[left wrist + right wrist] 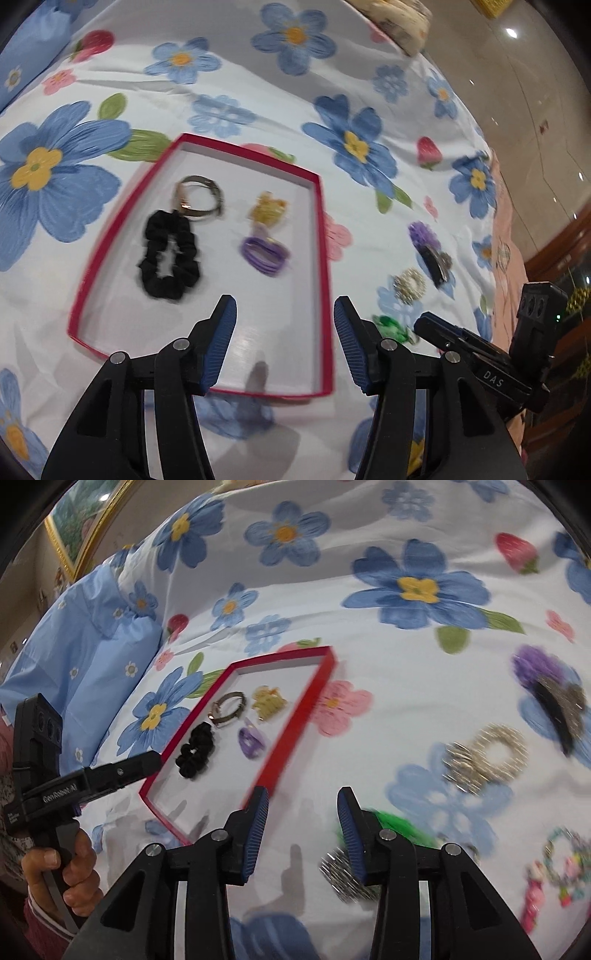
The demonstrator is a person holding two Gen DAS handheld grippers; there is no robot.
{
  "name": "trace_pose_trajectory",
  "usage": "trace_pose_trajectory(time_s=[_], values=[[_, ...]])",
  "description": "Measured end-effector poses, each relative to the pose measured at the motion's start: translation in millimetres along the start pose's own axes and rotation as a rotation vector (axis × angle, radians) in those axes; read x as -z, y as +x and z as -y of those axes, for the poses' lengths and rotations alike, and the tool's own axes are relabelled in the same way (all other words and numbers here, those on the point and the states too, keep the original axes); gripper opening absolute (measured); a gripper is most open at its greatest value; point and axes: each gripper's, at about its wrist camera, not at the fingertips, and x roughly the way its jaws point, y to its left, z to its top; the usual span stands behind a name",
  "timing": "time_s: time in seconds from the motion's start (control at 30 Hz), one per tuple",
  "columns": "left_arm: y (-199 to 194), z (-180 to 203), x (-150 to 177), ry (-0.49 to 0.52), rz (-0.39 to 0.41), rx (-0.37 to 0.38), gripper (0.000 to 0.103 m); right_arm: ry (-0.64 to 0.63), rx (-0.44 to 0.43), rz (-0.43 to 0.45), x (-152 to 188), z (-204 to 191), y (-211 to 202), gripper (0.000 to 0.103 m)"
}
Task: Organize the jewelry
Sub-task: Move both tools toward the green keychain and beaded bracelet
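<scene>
Both grippers empty over a red-rimmed tray on a floral bedsheet

The left gripper [285, 343] hangs over the near end of the red-rimmed tray [320, 236] with its jaws apart and nothing between them; the right gripper [303, 830] is likewise spread and empty, over the floral bedsheet [388, 664] just right of the tray. Inside the tray lie a black scrunchie [169, 254], a wristwatch [201, 197] touching the scrunchie's far end, a yellow hair claw [266, 211] and a purple clip [264, 254]. Outside it, on the sheet to the right, sit a beaded gold hair tie [485, 757], a black and silver clip [561, 710], something green [397, 825] and blurred beside the right gripper's right finger, a silver sparkly piece [341, 877] and a colourful bead bracelet [567, 864]
</scene>
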Motion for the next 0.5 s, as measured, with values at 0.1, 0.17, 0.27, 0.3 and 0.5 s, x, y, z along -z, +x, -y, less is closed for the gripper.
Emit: trace_pose_trajectory(time_s=[0.1, 0.17, 0.27, 0.3, 0.5], values=[[1.7, 14.4, 5.6, 0.022, -0.014, 0.014, 0.054, 0.025, 0.029, 0.019, 10.1, 15.6, -17.6, 0.041], [3.6, 23.0, 9.3, 0.036, -0.024, 0.018, 0.054, 0.038, 0.049, 0.031, 16.2, 25.8, -29.1, 0.041], [6.8, 36.5, 15.7, 0.064, -0.043, 0.028, 0.054, 0.061, 0.074, 0.047, 24.4, 38.5, -43.3, 0.043], [7.9, 41.0, 18.0, 0.074, -0.050, 0.030, 0.054, 0.070, 0.082, 0.053, 27.4, 43.2, -48.4, 0.043], [17.0, 63.6, 27.1, 0.109, -0.084, 0.042, 0.054, 0.125, 0.126, 0.073, 50.1, 70.1, -74.3, 0.044]])
